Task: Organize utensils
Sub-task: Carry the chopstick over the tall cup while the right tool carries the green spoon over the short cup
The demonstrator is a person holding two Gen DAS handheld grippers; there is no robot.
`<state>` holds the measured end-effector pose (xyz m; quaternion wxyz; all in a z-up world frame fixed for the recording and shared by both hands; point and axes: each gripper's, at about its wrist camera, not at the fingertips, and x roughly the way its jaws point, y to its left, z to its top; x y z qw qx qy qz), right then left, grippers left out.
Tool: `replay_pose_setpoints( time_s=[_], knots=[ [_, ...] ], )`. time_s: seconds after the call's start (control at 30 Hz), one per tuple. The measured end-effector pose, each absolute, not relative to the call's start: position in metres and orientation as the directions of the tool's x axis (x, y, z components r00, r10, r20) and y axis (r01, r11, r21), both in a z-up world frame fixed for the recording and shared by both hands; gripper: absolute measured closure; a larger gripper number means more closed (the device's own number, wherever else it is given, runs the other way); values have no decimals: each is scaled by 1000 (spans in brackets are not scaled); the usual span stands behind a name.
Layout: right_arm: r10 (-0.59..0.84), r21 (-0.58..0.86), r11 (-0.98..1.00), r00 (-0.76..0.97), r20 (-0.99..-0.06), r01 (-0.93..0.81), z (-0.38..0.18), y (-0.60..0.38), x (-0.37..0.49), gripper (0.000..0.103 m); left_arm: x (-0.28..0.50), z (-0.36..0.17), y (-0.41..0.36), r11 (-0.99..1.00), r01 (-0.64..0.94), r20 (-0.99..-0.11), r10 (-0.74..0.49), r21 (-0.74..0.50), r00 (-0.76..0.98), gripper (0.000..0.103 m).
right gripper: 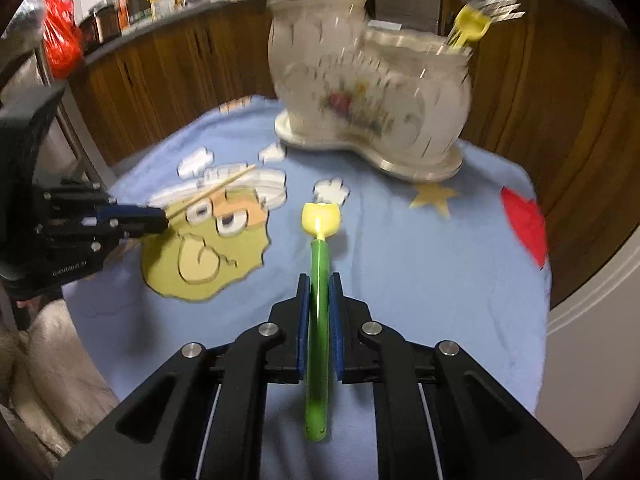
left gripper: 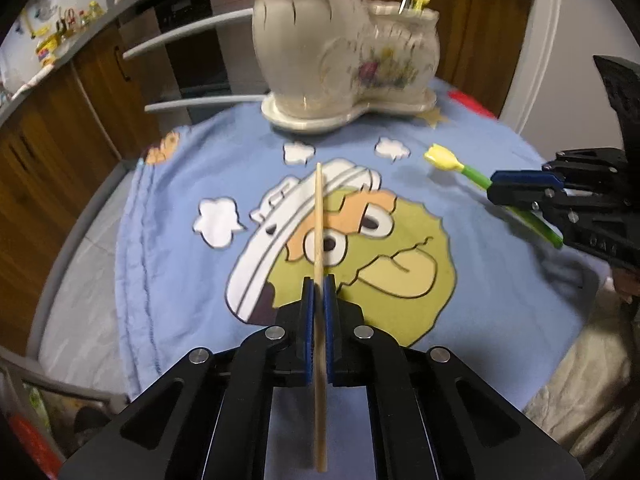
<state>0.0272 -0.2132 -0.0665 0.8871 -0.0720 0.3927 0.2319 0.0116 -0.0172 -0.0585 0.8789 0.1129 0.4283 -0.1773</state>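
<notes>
Chopstick point(left gripper: 319, 216) first: a single pale wooden one was clamped between the blue pads of the left gripper point(left gripper: 319, 284), its long axis running straight forward along the fingers, tip aimed at the taller pot of the ceramic utensil holder point(left gripper: 320, 48). From the right wrist view that same chopstick point(right gripper: 212, 192) angled up and away out of the left gripper point(right gripper: 162, 216), clear of the cloth below.

Over on the other side, the right gripper point(right gripper: 319, 280) was pinched tight on the green handle of a plastic utensil point(right gripper: 319, 264), whose yellow, tulip-shaped head pointed ahead toward the holder's lower pot. Its long axis also lay in line with the fingers. Seen from the left wrist, the right gripper point(left gripper: 494, 190) held it with the yellow head point(left gripper: 440, 158) angled toward the holder.

The holder point(right gripper: 368, 92), a cream double pot with a floral print on a shared base, stood at the far side of the table, blurred in both views. Wooden sticks rose from the taller pot; forks and a yellow piece point(right gripper: 472, 24) stuck out of the lower one.

A blue cartoon-print cloth point(left gripper: 180, 272) covered the round table. Dark wooden cabinets point(right gripper: 180, 80) curved behind, beneath a cluttered counter point(right gripper: 168, 0).
</notes>
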Motion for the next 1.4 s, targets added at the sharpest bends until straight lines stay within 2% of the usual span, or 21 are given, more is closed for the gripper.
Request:
replay_pose_setpoints(
  time_s=[0.13, 0.3, 0.47, 0.6, 0.67, 0.8, 1.0, 1.2, 1.4],
  knots=[
    [438, 127, 871, 634, -638, -475, -38, -236, 27, 93, 2, -29, -8, 893, 450, -717, -312, 3, 624, 98],
    [487, 172, 865, 703, -518, -472, 0, -257, 34, 93, 11, 17, 0, 884, 460, -562, -422, -83, 711, 98],
    [501, 180, 864, 775, -384, -469, 35, -258, 60, 93, 43, 54, -8, 898, 425, -409, -433, -115, 804, 98],
    [535, 281, 841, 790, -300, -462, 48, -258, 92, 93, 82, 81, -16, 880, 437, -264, -473, -186, 841, 98],
    [531, 313, 835, 811, -244, -452, 54, -256, 108, 93, 98, 89, -22, 873, 437, -222, -479, -216, 849, 98],
    [520, 353, 827, 834, -184, -438, 52, -248, 139, 93, 132, 92, -35, 871, 420, -197, -472, -255, 859, 98],
    [456, 343, 857, 876, -155, -385, 39, -242, 166, 93, 160, 79, -45, 884, 380, -146, -428, -272, 892, 98],
    [419, 253, 894, 891, -174, -370, 22, -232, 168, 93, 158, 64, -58, 925, 350, -125, -368, -149, 921, 98],
    [412, 183, 907, 885, -216, -378, 10, -226, 154, 93, 141, 53, -52, 931, 350, -146, -362, -104, 921, 98]
  ],
)
